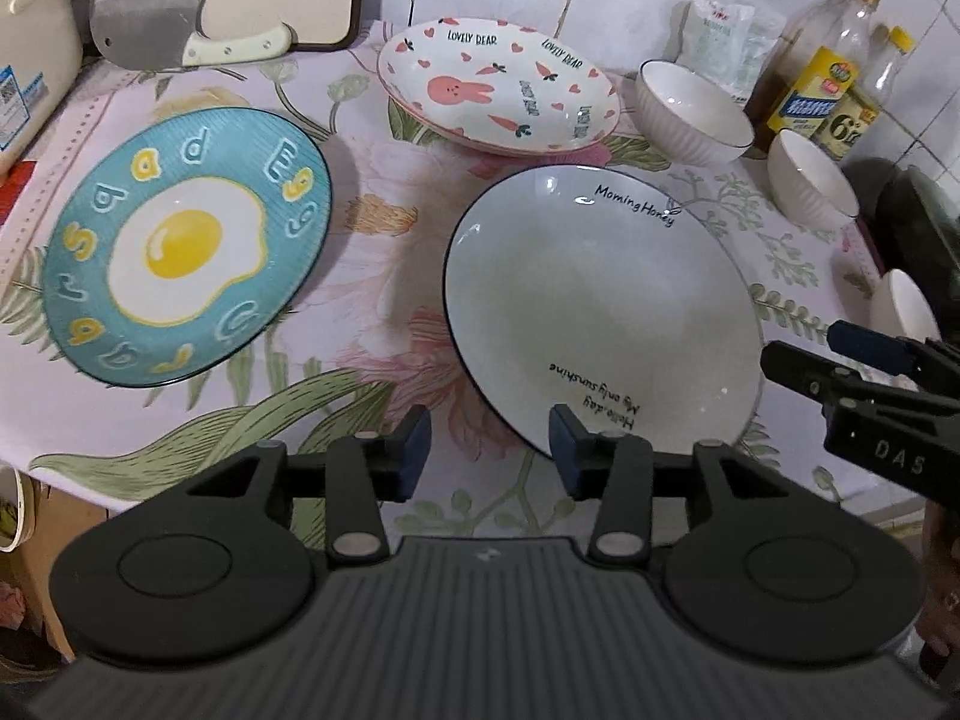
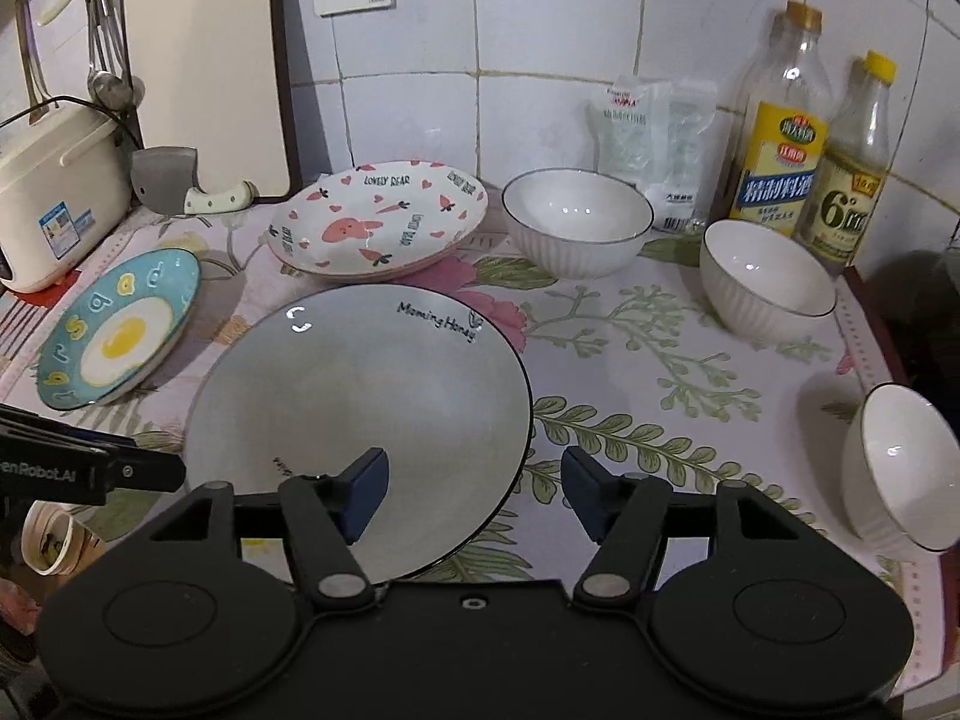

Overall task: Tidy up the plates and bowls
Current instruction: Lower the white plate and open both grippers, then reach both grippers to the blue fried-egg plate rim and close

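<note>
A large white plate (image 1: 594,300) (image 2: 360,408) with black lettering lies flat on the flowered cloth. My left gripper (image 1: 491,447) is open, its blue pads either side of the plate's near left rim without touching it. My right gripper (image 2: 474,495) is open too, straddling the plate's near right rim. A blue fried-egg plate (image 1: 186,246) (image 2: 120,330) lies to the left. A pink bunny plate (image 1: 498,87) (image 2: 378,216) sits at the back on another plate. Three white bowls (image 2: 576,228) (image 2: 768,282) (image 2: 906,474) stand along the right.
A cleaver (image 1: 150,24) and a cutting board (image 2: 204,60) lean at the back left beside a rice cooker (image 2: 54,198). Oil and vinegar bottles (image 2: 780,138) and a plastic bag (image 2: 654,138) stand against the tiled wall. The counter's front edge runs just below the grippers.
</note>
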`<state>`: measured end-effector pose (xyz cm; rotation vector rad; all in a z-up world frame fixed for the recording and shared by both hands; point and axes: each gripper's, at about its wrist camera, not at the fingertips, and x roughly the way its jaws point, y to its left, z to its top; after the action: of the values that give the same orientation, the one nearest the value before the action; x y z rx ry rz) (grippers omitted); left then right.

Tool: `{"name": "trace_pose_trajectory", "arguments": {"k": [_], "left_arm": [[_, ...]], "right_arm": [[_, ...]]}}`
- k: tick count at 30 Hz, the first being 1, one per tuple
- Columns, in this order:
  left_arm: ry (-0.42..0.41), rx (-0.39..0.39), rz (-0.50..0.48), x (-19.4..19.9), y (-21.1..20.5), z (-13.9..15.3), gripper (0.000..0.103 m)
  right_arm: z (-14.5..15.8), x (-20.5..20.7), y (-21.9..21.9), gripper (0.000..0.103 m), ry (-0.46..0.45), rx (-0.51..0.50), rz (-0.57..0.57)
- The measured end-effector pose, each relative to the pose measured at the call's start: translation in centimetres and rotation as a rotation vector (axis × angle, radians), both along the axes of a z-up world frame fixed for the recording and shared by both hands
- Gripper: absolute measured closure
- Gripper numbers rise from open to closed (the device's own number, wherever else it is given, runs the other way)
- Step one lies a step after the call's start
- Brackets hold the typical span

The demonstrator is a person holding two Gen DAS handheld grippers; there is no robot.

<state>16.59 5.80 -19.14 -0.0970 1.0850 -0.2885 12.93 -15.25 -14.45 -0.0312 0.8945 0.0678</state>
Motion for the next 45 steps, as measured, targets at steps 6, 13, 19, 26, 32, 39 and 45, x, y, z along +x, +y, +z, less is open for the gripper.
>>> {"name": "trace_pose_trajectory", "arguments": {"k": [6,13,19,26,32,39,45], "left_arm": [[-0.025,-0.006,-0.021,-1.7,2.3,2.9,0.050],[-0.102,0.055,-0.047,-3.4,5.0,5.9,0.039],[-0.148,0.071,-0.039,-4.5,7.6,7.3,0.029],[-0.189,0.110,-0.032,-5.2,10.4,8.3,0.020],[-0.242,0.125,-0.013,-5.4,12.5,9.3,0.012],[-0.252,0.170,0.045,-4.2,14.4,8.9,0.009],[-0.238,0.183,0.079,-2.8,15.6,7.6,0.009]], "right_arm": [[2.3,-1.0,1.0,0.032,0.032,0.033,-0.007],[5.1,-2.3,3.1,0.024,0.007,0.027,0.028],[7.5,-2.9,6.2,0.022,-0.025,0.026,0.110],[9.8,-3.2,10.2,0.019,-0.063,0.010,0.225],[10.4,-2.8,13.1,0.019,-0.083,0.009,0.299],[8.8,-1.3,15.3,0.019,-0.062,0.110,0.378],[5.6,0.1,16.4,0.019,-0.071,0.222,0.391]]}}
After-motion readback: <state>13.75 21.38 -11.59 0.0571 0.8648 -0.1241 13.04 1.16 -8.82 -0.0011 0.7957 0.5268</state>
